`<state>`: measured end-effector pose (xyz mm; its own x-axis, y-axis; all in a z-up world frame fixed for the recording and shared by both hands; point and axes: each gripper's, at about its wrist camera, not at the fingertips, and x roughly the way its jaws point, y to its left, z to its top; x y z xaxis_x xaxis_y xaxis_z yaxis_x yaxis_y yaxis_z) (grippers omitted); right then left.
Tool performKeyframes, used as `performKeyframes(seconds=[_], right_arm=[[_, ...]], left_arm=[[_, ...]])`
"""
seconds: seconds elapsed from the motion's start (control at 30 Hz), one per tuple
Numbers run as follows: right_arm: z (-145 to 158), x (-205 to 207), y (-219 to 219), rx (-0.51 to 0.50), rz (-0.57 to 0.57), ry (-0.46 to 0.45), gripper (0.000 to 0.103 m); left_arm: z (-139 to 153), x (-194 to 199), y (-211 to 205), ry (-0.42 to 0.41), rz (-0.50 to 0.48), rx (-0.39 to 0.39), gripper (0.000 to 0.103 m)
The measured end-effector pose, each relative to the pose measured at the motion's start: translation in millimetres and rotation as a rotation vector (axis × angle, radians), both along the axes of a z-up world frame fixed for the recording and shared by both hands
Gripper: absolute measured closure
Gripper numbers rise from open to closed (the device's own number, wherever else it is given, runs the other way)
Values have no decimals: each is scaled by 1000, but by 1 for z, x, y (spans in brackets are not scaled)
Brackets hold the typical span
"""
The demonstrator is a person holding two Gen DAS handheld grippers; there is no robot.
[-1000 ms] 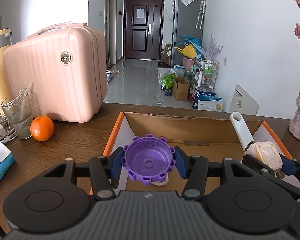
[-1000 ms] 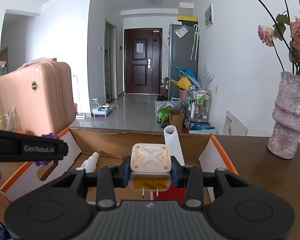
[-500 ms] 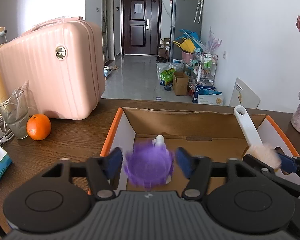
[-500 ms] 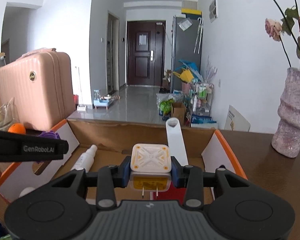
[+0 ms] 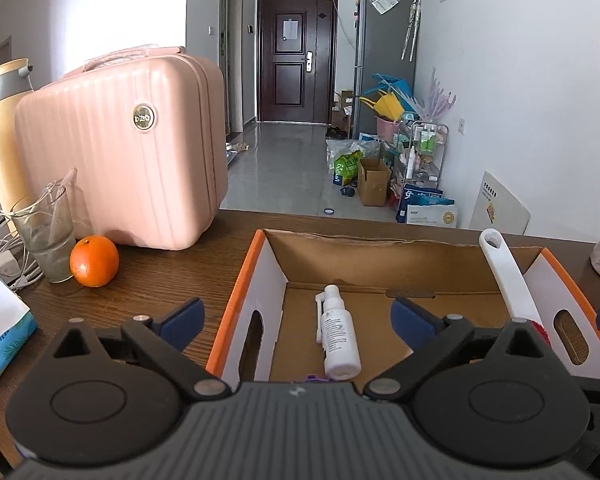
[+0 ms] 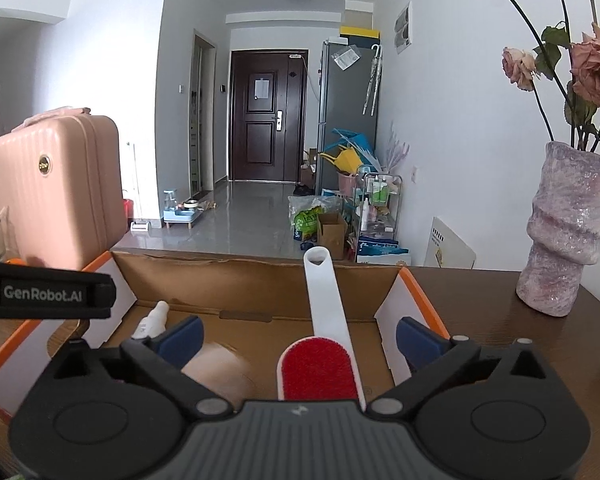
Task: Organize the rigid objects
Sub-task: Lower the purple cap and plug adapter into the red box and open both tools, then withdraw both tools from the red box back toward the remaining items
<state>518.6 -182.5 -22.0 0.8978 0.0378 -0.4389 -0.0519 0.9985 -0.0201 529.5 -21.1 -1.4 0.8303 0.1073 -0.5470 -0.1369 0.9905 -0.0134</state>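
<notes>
Both grippers are hanging over the open cardboard box (image 5: 276, 276), and each has just been opening its jaws. The left gripper (image 5: 298, 316) is now standing at its widest with nothing between the blue pads. Just below and behind its fingertips, at the near edge of its body, a sliver of the purple cap (image 5: 314, 378) is showing on the box floor. Ahead of it and slightly right of centre, the white spray bottle (image 5: 336, 340) is lying flat, nozzle pointing away.

The right gripper (image 6: 298, 338) is likewise spread fully wide and gripping nothing. A blurred cream shape, probably the white charger block (image 6: 216, 372), is sitting low between the pads toward the left one, seemingly dropping or settling into the box; the blur is making its exact resting place impossible to tell. Directly ahead and centred, the lint brush (image 6: 320, 356) with its red pad is leaning its white handle up against the far wall of the box.

Judging by this, 4 rigid items are already lying inside the box, so this round of placing looks finished. Left of the left gripper, on the table (image 5: 160, 280), an orange (image 5: 94, 255), a glass (image 5: 46, 240) and a tissue pack (image 5: 0, 332) are waiting; whether any of these belongs to the task is unclear.
</notes>
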Motion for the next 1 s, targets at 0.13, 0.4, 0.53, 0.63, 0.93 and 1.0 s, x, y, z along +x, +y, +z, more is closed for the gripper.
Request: performKeyframes(seconds=[0.13, 0.4, 0.53, 0.63, 0.93, 1.0], right_arm=[[0, -1, 1, -2, 1, 1, 0], [2, -5, 1, 1, -4, -12, 0], [4, -11, 2, -1, 5, -24, 0], [6, -20, 3, -7, 5, -44, 0], [12, -46, 1, -6, 15, -75, 0], [13, -53, 0, -8, 17, -82, 0]], left_arm=[[0, 0, 0, 0, -1, -2, 0], [3, -5, 4, -11, -1, -17, 0], [8, -13, 6, -34, -1, -17, 0], [10, -21, 6, -50, 1, -9, 0], [11, -44, 14, -68, 11, -7, 0], [10, -51, 16, -68, 11, -10, 0]])
